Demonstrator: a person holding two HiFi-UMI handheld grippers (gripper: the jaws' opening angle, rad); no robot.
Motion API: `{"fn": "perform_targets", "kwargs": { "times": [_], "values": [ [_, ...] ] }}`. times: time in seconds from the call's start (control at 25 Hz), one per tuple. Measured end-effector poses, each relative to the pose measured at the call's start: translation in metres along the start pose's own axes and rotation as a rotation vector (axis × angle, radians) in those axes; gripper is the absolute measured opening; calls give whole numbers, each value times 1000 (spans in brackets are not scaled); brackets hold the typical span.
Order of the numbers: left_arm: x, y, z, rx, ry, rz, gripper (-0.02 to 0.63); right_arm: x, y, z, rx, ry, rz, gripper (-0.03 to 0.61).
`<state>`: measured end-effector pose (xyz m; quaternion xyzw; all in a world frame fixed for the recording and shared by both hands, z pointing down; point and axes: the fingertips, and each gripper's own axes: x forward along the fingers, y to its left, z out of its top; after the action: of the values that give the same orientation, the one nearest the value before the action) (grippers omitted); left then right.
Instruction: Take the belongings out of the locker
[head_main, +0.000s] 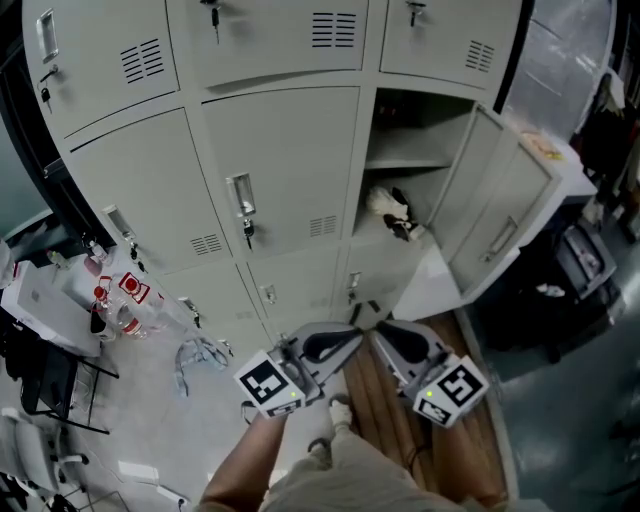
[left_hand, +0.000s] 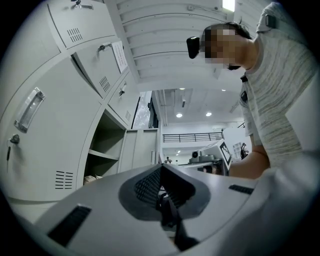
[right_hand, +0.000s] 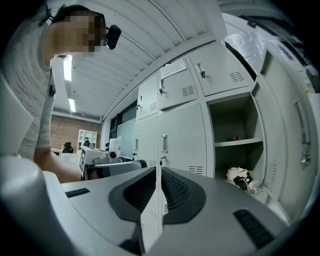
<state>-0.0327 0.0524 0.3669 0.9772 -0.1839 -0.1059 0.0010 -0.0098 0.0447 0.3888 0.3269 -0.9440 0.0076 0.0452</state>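
The open locker (head_main: 415, 160) stands right of centre in the head view, its door (head_main: 500, 215) swung out to the right. On its lower floor lies a white and black bundle of belongings (head_main: 393, 212), also in the right gripper view as the bundle (right_hand: 242, 178); a corner of it (left_hand: 91, 177) shows in the left gripper view. A small red item (right_hand: 236, 138) sits on the locker's upper shelf. My left gripper (head_main: 348, 336) and right gripper (head_main: 384, 334) are side by side low in the head view, well short of the locker. Both are shut and hold nothing.
Closed lockers with keys in their locks (head_main: 247, 232) fill the wall to the left. Bottles with red labels (head_main: 120, 300) stand on a white table at far left. A wooden strip (head_main: 390, 410) runs under my grippers. Dark furniture (head_main: 560, 290) sits right of the open door.
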Motion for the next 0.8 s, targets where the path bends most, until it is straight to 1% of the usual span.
{"fn": "perform_targets", "kwargs": {
  "times": [0.2, 0.32, 0.48, 0.6, 0.8],
  "values": [
    [22, 31, -9, -13, 10, -2, 5, 18, -37, 0, 25, -8, -16, 9],
    [35, 51, -16, -21, 21, 4, 5, 29, -61, -3, 1, -12, -24, 9],
    [54, 76, -23, -35, 30, 3, 5, 43, -84, -6, 36, 10, -13, 9],
    [68, 92, -28, -42, 35, -4, 5, 51, -107, -7, 25, 7, -23, 9],
    [85, 115, -32, -48, 41, -8, 5, 64, -132, -11, 22, 8, -15, 9]
  ]
}}
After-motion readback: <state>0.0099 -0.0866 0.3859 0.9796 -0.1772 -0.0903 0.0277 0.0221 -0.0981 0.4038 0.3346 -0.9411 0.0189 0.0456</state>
